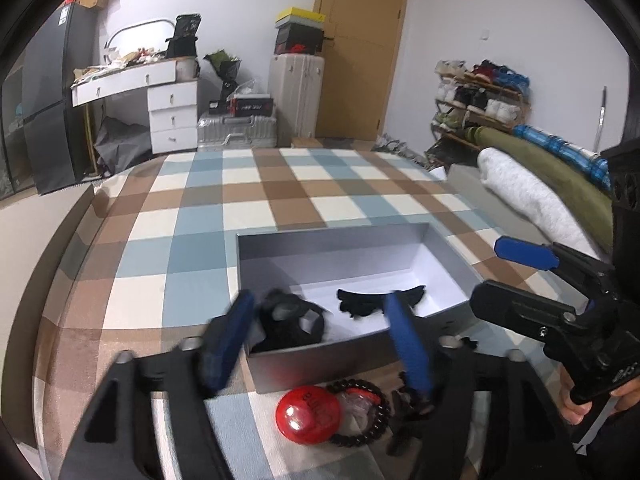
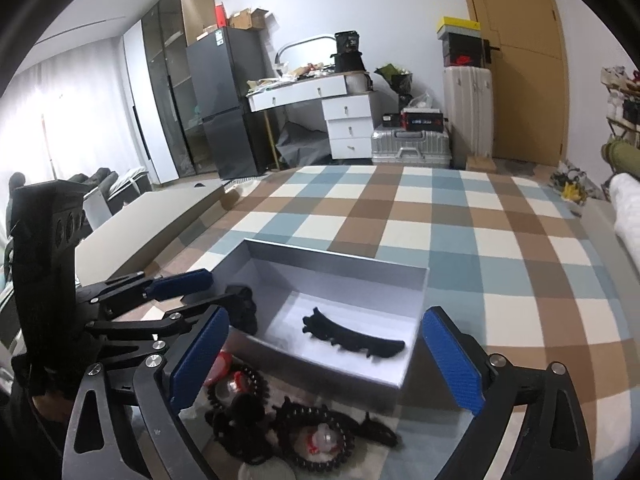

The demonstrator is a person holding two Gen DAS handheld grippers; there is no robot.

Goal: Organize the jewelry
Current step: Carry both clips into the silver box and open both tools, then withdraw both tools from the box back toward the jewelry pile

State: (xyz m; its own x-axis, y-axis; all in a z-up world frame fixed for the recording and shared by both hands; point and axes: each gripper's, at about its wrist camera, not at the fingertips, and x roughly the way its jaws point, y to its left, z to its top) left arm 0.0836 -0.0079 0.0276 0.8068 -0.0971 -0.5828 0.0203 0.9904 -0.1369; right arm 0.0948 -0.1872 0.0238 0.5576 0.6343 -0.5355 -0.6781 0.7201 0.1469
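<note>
We hold two pairs of tongs over a checked bedspread [image 1: 280,192]. Our left tongs [image 1: 320,340] stand open with nothing between the blue fingers [image 1: 230,340], poised over the near wall of a grey box [image 1: 320,360]. Just past their fingertips, inside the box, lie a black scrunchie [image 1: 288,320] at the left corner and a long black hair clip [image 1: 376,300] on the white floor.

Our right tongs [image 2: 324,360] are spread wide and empty too, with the hair clip [image 2: 352,338] lying between and a little beyond their tips.

The left view alone shows a shiny red ball [image 1: 308,414] on the bedspread below the tongs, touching a dark bead bracelet [image 1: 364,412]. It also shows the hand [image 1: 576,400] gripping the right tongs' handle.

The right view alone shows a second bead bracelet [image 2: 316,438] ringed around a clear wrapped piece, close under the right tongs, and a black tangle [image 2: 236,416] beside it; what that tangle is we cannot tell. There the red ball is mostly hidden behind a finger.
</note>
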